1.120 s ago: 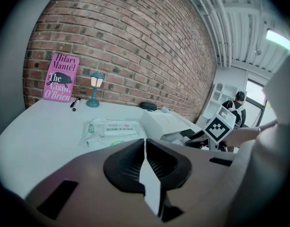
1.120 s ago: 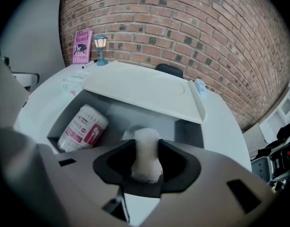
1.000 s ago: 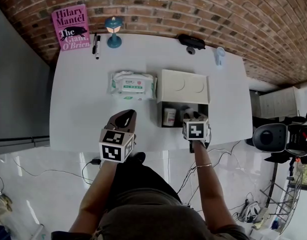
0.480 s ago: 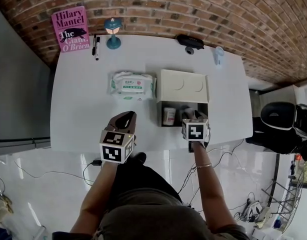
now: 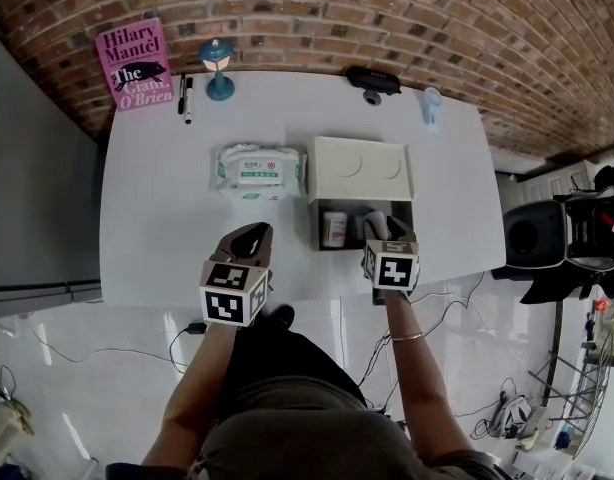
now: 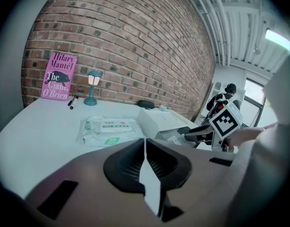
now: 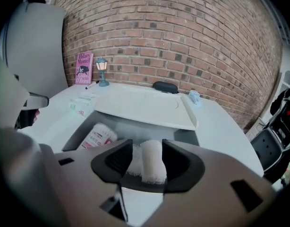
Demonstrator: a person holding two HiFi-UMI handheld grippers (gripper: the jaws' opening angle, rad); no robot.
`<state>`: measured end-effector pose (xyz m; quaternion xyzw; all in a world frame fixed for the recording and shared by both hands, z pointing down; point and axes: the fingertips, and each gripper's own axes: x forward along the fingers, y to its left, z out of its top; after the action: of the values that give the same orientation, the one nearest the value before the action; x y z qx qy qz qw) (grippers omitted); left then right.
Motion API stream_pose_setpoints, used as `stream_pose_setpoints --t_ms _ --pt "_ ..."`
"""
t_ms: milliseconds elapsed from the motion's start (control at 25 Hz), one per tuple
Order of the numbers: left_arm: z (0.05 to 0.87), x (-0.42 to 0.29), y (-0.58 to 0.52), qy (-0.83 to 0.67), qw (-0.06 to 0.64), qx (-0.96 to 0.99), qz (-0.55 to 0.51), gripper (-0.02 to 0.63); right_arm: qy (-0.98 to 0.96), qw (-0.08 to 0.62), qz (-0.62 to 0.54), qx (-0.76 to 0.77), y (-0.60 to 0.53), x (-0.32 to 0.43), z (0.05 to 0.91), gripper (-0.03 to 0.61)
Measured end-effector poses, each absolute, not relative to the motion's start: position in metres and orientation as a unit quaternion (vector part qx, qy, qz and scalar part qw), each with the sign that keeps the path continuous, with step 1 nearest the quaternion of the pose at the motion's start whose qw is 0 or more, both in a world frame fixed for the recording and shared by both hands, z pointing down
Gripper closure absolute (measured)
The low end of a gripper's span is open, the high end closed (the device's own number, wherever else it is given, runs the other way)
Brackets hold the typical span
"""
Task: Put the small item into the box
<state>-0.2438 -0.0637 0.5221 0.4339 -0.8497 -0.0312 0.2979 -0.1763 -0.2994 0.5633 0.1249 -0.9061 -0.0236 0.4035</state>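
The open white box stands mid-table with its lid laid back behind it. My right gripper reaches into the box from the near side. In the right gripper view a small white gauze roll lies between the jaws of the right gripper, near the right pad, with a gap on the left. The jaws are closing slightly. A pink-labelled white bottle lies in the box's left part. My left gripper hovers at the near table edge, shut and empty.
A wet-wipes pack lies left of the box. Along the brick wall stand a pink book, a small blue lamp, two pens, a black case and a small pale bottle. A black chair sits right of the table.
My right gripper has drawn back a little toward the near table edge. The left gripper has stayed put. The chair at the right has shifted.
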Motion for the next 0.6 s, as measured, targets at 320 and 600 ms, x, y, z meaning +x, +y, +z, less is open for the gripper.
stream_pose_setpoints --t_ms 320,600 --pt "0.518 -0.242 -0.070 -0.848 0.292 0.442 -0.029 0.583 -0.928 0.347 0.022 0.131 -0.292 -0.171 0.540 0.414" --pt "0.512 -0.238 -0.079 -0.844 0.284 0.455 -0.017 0.583 -0.939 0.300 0.084 0.144 -0.285 -0.154 0.524 0.465"
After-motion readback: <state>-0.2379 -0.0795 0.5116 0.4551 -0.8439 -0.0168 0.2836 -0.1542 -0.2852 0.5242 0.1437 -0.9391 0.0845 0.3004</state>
